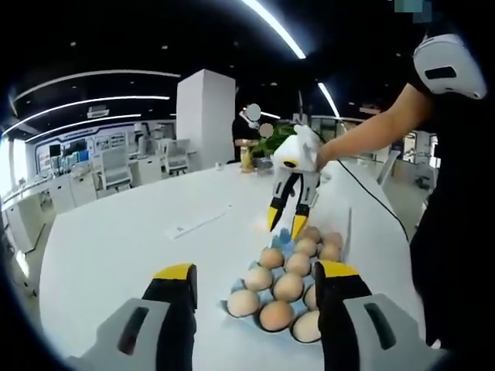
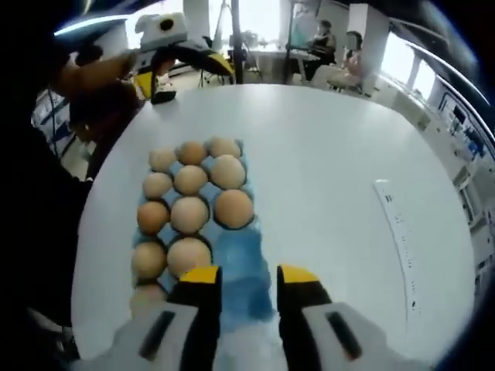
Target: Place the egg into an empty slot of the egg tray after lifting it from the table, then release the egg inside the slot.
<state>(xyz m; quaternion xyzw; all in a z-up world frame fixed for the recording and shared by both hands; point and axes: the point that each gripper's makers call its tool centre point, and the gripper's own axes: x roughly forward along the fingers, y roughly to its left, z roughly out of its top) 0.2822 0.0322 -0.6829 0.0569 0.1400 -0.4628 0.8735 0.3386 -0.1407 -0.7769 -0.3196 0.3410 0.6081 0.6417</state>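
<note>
Left gripper view: left gripper (image 1: 259, 282) has its fingers spread wide and holding nothing, the blue egg tray (image 1: 285, 280) full of eggs (image 1: 288, 287) sitting between the tips on the white counter (image 1: 124, 239). The right gripper (image 1: 285, 222) hangs past the tray's far end.

Right gripper view: its fingers are apart and empty, with bare blue slots (image 2: 236, 251) between and just beyond them.

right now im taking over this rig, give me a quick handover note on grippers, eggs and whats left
Left gripper: open, empty, held short of the near end of the egg tray.
Right gripper: open, empty, over the tray's bare blue slots.
Eggs: ten or so brown ones seated in the tray on the white table.
Done: cannot tell whether an egg was just placed.
Left: I see no loose egg on the table; find one, lift it, seat it in a bare slot, let go.
</note>
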